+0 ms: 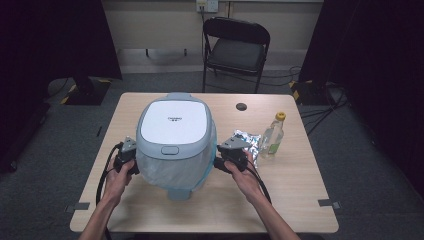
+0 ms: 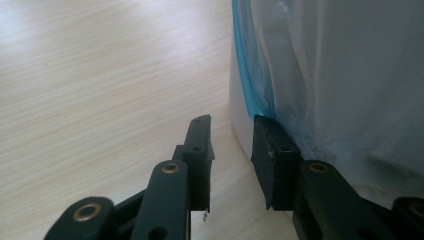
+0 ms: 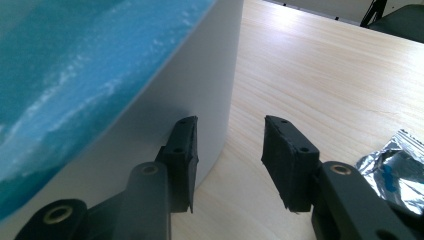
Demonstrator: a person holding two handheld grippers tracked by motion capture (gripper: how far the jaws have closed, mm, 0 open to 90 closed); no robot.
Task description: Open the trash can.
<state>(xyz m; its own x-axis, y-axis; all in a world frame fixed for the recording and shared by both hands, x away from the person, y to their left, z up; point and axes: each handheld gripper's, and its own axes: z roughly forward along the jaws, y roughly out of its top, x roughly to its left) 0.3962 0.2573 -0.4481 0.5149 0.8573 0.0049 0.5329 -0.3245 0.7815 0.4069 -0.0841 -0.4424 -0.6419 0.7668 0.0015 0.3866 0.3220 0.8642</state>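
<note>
**Two grippers flank a lidded bin lined with a blue bag**

Nearest the camera in the high view, the person's forearms come in from the bottom edge, one on each side of a white lidded bin point(image 1: 175, 145) that stands near the middle of the wooden table point(image 1: 300, 200). The left gripper point(image 1: 126, 156) sits just beside the bin's left flank. In the left gripper view a visible gap separates its two black pads, nothing lies between them, and the right-hand pad point(image 2: 272, 160) is close against the bin's white wall, just below the edge of the thin blue bag point(image 2: 345, 75) that drapes down the outside; whether it touches the plastic I cannot tell.

The right gripper point(image 1: 231, 152) sits just beside the bin's right flank. In the right gripper view its jaws stand apart with bare tabletop between them; the left-hand pad point(image 3: 182, 155) is close against the bin's curved white wall, and the blue bag hangs above it. Neither gripper clamps anything.

Farther right on the table lies a crumpled silver foil pouch point(image 1: 248, 141), near the right gripper, and just beside it stands an upright clear bottle with a yellow cap point(image 1: 273, 134). Beyond these a small dark round disc point(image 1: 241, 106) sits in the tabletop. Behind the table, on the grey floor, stands a black folding chair point(image 1: 235, 50).
</note>
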